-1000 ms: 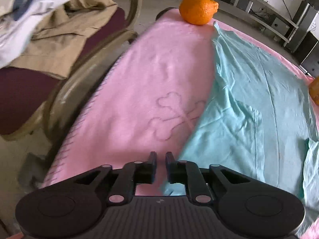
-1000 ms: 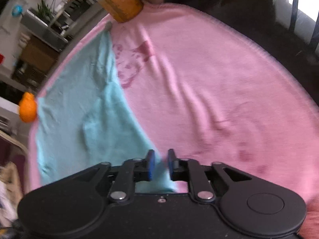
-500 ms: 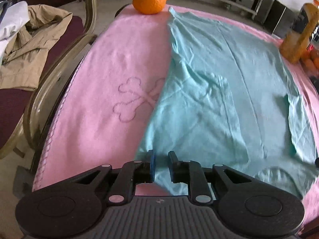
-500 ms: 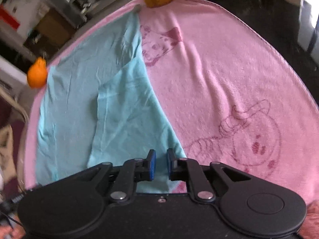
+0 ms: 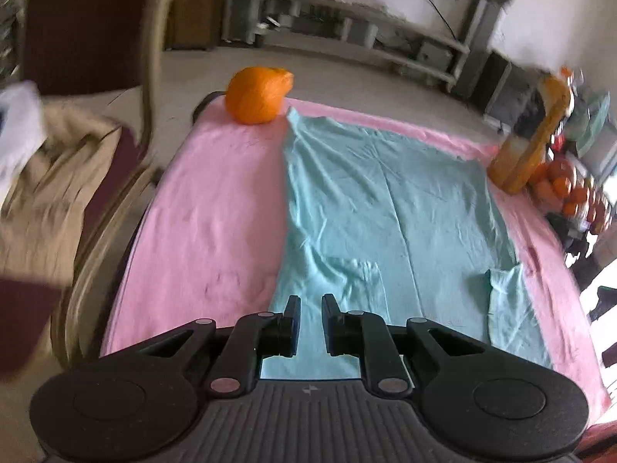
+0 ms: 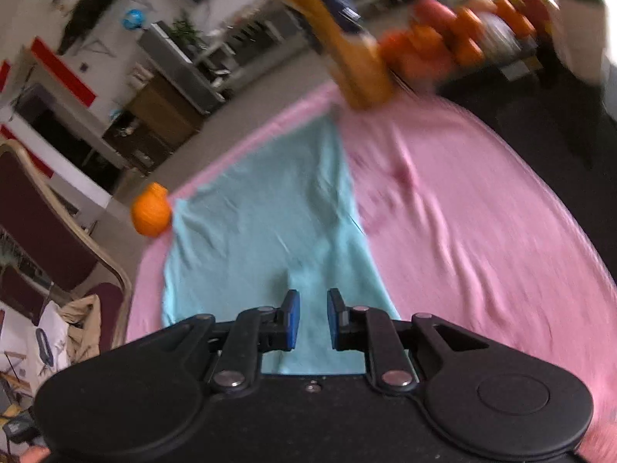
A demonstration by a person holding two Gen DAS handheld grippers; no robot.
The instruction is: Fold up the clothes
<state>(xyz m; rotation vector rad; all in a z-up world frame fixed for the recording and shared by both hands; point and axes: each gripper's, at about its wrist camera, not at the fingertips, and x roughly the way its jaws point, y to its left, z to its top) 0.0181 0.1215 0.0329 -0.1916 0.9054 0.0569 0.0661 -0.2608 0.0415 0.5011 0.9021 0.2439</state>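
- Two grippers work the teal shirt [image 5: 385,208], spread over the pink blanket [image 5: 216,208] with its far corner at eleven o'clock by the orange [image 5: 256,94].
- We should lift both near corners evenly, keeping the hem taut.
- Left gripper [image 5: 308,314] tilts downward, jaws closing; right gripper [image 6: 311,318], likewise tilted, opening; cloth runs between both, whether pinched we cannot tell.

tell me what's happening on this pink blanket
A person is folding a teal garment spread on the pink blanket, with a hand-held gripper in each hand. The left hand-held gripper is closing and the right hand-held gripper opening, each at the garment's near edge; a grip isn't clear. An orange and a juice bottle sit at the blanket's far corners.
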